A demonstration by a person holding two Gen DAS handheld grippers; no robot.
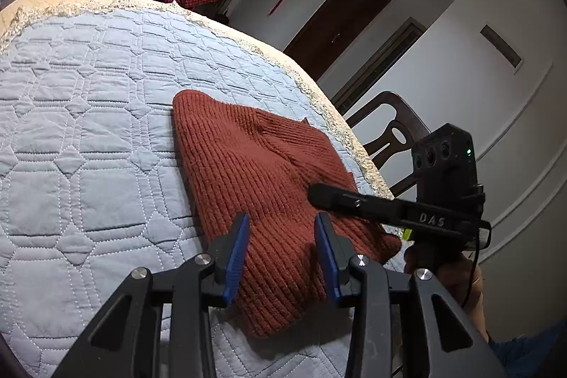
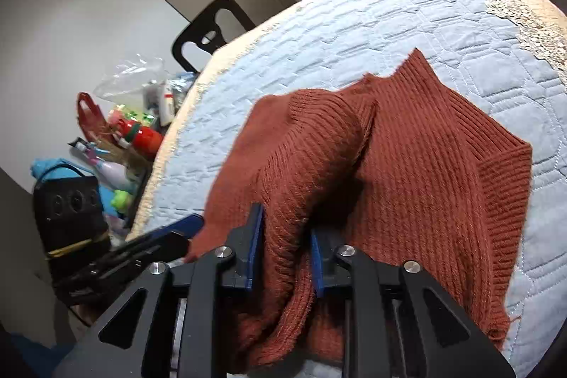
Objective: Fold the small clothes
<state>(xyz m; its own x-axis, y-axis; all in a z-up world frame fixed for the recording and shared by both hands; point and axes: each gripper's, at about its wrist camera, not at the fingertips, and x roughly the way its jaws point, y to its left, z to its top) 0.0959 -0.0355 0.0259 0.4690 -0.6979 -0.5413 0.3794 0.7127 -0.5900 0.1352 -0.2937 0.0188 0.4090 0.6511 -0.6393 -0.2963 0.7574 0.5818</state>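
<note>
Rust-red ribbed knit sweater lies on the blue quilted table cover, centre-right in the left wrist view, long axis running lower right to upper left. Right gripper is clamped on a bunched fold of it at bottom centre, so it's the nearer one. Left gripper hovers over the near hem, jaws parted, pinching nothing. Next fold likely carries away toward the far edge.

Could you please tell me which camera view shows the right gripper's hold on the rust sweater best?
The right wrist view: the right hand-held gripper pinches a fold of the rust sweater. The left wrist view shows only its side.
</note>
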